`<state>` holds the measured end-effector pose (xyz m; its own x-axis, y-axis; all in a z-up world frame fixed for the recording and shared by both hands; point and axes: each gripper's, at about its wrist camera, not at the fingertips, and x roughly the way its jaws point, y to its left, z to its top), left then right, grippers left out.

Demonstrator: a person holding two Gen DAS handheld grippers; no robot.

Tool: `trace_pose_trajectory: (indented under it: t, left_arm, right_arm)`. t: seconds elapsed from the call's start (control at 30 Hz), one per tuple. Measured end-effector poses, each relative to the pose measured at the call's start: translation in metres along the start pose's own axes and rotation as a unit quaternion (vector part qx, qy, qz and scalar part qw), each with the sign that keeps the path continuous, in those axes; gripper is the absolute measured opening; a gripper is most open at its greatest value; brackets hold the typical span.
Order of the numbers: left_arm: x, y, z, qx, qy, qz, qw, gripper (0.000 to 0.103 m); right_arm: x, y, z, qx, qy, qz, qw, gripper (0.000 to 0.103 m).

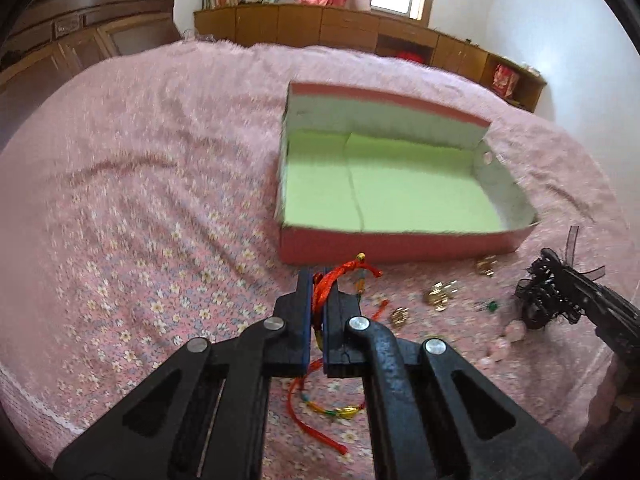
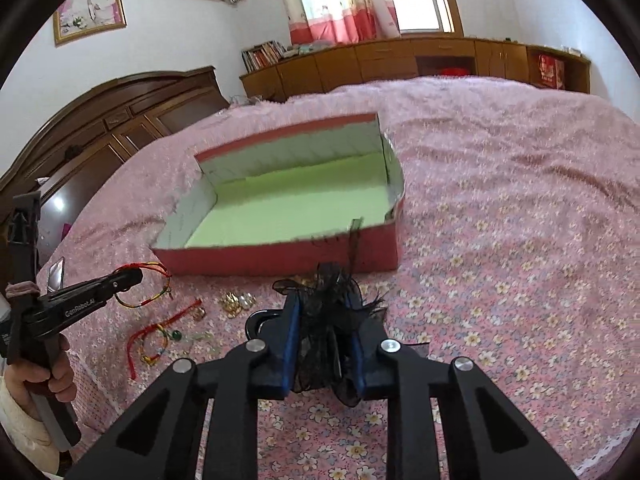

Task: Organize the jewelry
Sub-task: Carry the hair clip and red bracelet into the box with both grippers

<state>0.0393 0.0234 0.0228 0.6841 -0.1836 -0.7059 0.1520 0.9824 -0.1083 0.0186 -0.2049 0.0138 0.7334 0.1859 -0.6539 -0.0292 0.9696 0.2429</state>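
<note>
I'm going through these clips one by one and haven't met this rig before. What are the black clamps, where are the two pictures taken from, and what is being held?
No robot here: a person holds a hand-operated gripper in each hand, each with a fisheye camera looking along its jaws. One picture is from the left gripper, the other from the right gripper; each also shows the other gripper from the side. The surface is a bed with a pink floral bedspread. On it sits an open red box with a green floor, empty. The left jaws are shut on a red cord bracelet; the right jaws grip a black lace piece. Gold trinkets and another red cord lie loose.
</note>
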Motion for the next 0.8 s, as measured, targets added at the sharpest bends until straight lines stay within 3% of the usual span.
trace_pose_trajectory:
  t: [0.27,0.8]
  left_arm:
    - [-0.023,-0.010,0.016,0.015,-0.034,-0.012,0.9992,0.000]
    - [-0.009,-0.017,0.059,0.029,-0.058,-0.017,0.9978,0.000]
  right_arm:
    - [-0.022,0.007,0.009,-0.010,-0.033,0.002,0.999,0.024]
    - [-0.025,0.019,0.057,-0.036,-0.067,0.015,0.997,0.023]
